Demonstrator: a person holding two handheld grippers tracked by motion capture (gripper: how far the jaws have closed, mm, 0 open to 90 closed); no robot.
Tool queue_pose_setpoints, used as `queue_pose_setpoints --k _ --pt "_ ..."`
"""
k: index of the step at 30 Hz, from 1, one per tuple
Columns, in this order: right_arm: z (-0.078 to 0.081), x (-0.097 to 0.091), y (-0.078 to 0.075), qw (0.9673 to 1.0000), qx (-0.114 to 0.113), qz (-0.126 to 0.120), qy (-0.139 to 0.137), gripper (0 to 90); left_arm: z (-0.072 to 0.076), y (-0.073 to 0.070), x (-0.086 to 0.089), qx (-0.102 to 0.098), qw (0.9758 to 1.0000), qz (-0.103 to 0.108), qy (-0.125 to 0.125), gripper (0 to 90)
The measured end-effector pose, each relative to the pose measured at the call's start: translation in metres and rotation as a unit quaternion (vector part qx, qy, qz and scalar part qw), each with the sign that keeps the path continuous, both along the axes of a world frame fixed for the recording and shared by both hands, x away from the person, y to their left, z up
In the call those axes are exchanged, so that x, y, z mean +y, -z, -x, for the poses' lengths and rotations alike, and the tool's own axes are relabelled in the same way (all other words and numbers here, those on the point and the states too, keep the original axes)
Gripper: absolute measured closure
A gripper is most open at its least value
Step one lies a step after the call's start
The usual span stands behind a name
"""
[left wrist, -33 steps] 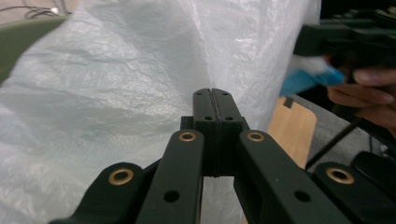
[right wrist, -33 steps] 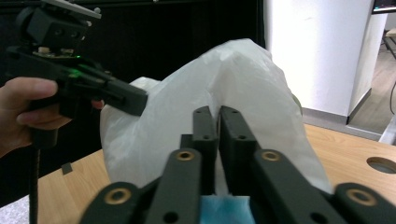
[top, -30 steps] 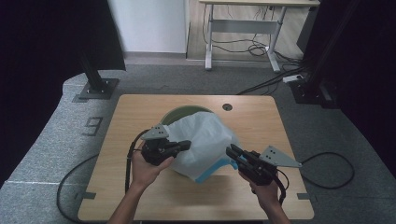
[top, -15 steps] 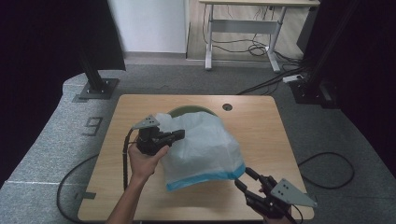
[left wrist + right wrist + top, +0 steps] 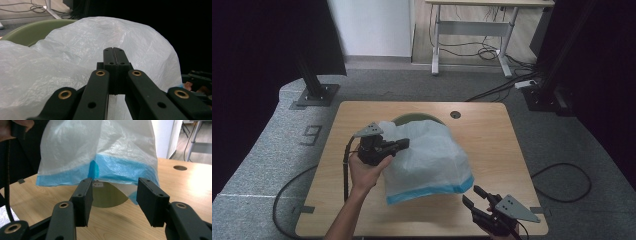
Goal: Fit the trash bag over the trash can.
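Thin translucent white plastic bag with blue hem (image 5: 427,160): light, limp, slippery. Left gripper (image 5: 399,145) fingers pinch its top; right gripper (image 5: 474,197) fingers apart, empty. Best hold: blue hem.

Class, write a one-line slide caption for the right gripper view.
Open right gripper faces the blue-edged white plastic bag hanging above a green bin on the wooden table.

Bare table (image 5: 512,150) right of the bag (image 5: 432,160), green bowl (image 5: 412,119) blocking behind it

Grey carpet (image 5: 272,165) surrounds the wooden surface (image 5: 492,145); black curtains (image 5: 257,55) flank a white wall (image 5: 372,27), with a desk frame (image 5: 472,35) behind.
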State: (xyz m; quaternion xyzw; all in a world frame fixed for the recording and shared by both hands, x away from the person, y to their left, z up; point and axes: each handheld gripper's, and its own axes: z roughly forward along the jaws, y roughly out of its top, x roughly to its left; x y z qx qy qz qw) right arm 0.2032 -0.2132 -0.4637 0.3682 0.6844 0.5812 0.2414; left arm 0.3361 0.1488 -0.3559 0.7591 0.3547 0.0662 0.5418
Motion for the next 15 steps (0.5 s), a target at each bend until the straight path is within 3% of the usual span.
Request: queue_pose_setpoints --k 10,11,15 --pt "-0.009 0.007 0.008 0.9999 0.011 -0.003 0.007 45.4 -0.001 -0.001 0.003 0.005 1.0000 0.002 -0.003 89.6" --pt "-0.010 0.010 0.008 0.9999 0.006 0.008 0.010 45.4 -0.001 -0.001 0.003 0.005 1.0000 0.003 -0.004 89.6" --pt "-0.012 0.015 0.008 0.9998 0.005 0.015 0.009 45.4 -0.003 -0.001 0.004 0.008 0.9999 0.004 -0.006 89.7"
